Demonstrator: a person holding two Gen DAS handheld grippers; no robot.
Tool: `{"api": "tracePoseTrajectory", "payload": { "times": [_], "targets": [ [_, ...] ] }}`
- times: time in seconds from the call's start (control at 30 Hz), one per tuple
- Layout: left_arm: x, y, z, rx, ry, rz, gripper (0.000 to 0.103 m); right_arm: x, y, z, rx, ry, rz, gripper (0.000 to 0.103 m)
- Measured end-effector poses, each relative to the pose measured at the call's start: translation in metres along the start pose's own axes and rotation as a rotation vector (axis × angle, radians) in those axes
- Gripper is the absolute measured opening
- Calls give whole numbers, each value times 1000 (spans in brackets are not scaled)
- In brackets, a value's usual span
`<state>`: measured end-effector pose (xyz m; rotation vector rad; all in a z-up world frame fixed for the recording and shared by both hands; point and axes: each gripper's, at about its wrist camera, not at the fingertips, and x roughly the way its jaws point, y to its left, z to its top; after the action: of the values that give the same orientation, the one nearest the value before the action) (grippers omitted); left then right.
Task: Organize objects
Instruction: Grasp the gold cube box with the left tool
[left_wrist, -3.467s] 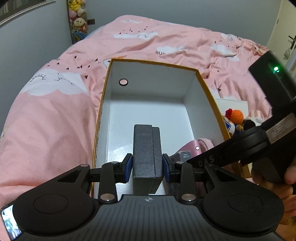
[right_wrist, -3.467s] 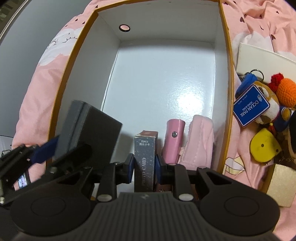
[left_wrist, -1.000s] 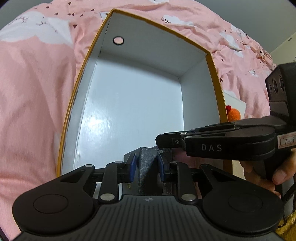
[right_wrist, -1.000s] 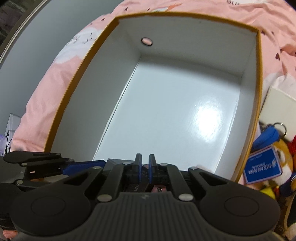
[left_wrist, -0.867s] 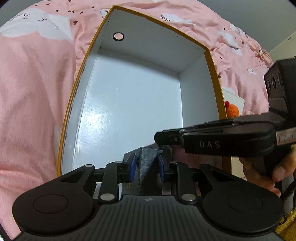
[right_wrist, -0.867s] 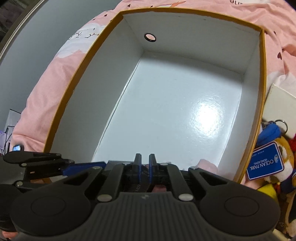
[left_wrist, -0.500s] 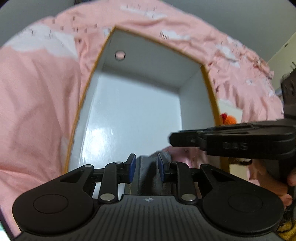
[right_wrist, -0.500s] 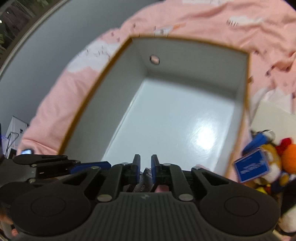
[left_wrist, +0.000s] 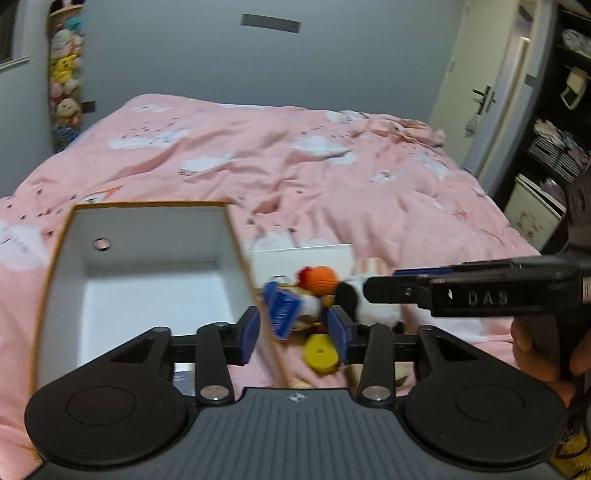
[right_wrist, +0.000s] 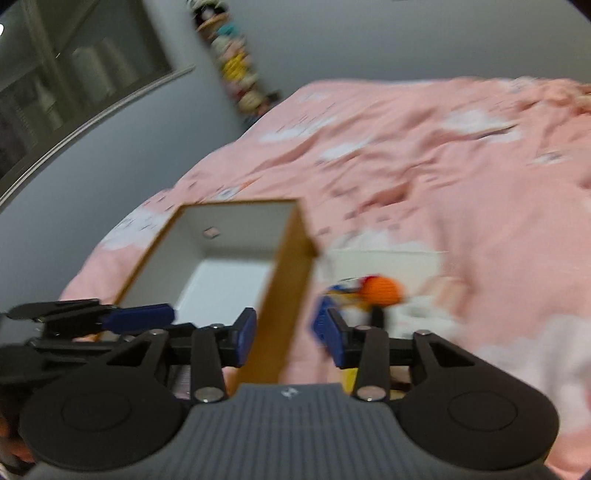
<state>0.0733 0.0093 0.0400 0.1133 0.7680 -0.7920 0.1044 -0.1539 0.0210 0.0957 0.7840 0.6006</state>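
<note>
A bed is covered by a pink duvet (left_wrist: 332, 177) printed with white clouds. An open orange-rimmed box (left_wrist: 59, 251) is set on it. Just beside the box's right wall, a heap of small toys (left_wrist: 314, 295) and a white card (left_wrist: 306, 254) are laid on the duvet.

The box (left_wrist: 59, 258) is white inside with an orange rim. The bedspread (left_wrist: 332, 177) is pink with white clouds. Ahead of the tongs' blue pads (left_wrist: 249, 334): an orange ball (left_wrist: 320, 280), a yellow disc (left_wrist: 320, 355).
</note>
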Motion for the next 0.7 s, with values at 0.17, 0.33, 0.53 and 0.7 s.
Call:
{"api": "tracePoseTrajectory", "payload": {
  "times": [0.17,0.33,0.53,0.7],
  "targets": [
    [31,-26,-2,19,103,-91,49,-2,-41,-28,70,55,-131,45],
    [65,-38,-10,5,199,-122,46,15,-63,-48,129,147,-172,32],
    [94,-47,-10,2,248,-91,46,28,-81,-56,188,181,-165,31],
    [105,-47,-3,-12,240,-64,46,25,-92,-47,224,103,-146,36]
  ]
}}
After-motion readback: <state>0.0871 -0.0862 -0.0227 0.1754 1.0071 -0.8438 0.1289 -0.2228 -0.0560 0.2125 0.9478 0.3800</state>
